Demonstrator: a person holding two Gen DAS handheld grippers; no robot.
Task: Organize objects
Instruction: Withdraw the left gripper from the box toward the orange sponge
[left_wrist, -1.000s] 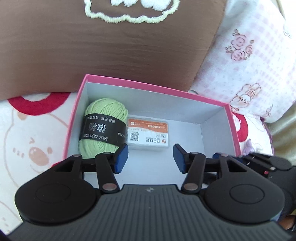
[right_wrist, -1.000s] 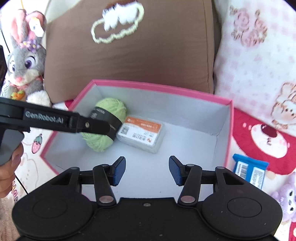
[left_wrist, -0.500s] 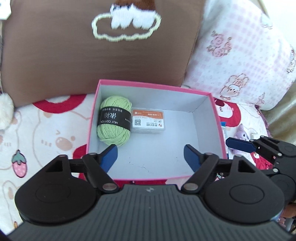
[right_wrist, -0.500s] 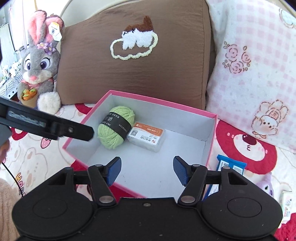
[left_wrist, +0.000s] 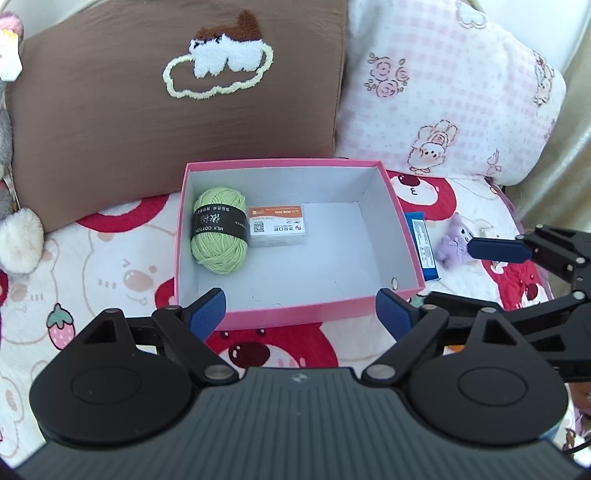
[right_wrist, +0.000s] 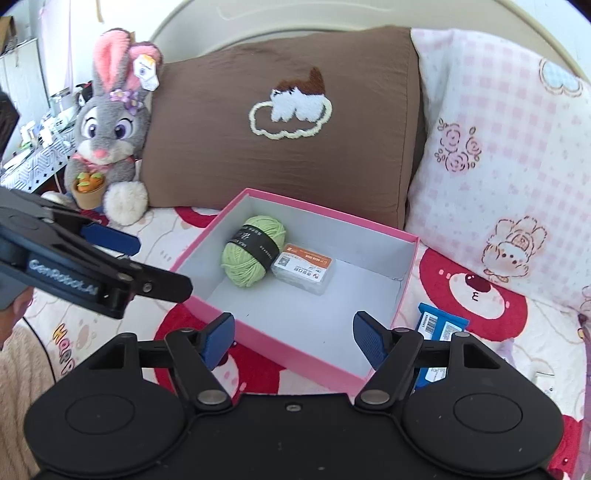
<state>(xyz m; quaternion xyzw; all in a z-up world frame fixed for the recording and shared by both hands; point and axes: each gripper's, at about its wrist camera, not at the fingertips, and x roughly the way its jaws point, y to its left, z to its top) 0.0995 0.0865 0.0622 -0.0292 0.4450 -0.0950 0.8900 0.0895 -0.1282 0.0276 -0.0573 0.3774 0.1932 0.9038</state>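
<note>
The right tool hangs above the near corner of a pink box on the bed; its blue pads have just been spreading and nothing sits between them. Inside the box, a green yarn ball lies touching a small orange-labelled case. A blue packet lies just outside the box's right wall. The left tool reaches in from the left, jaws apart. A plush rabbit leans beside a brown pillow.

A bedroom: pillows, plush rabbit, cartoon bedsheet.
</note>
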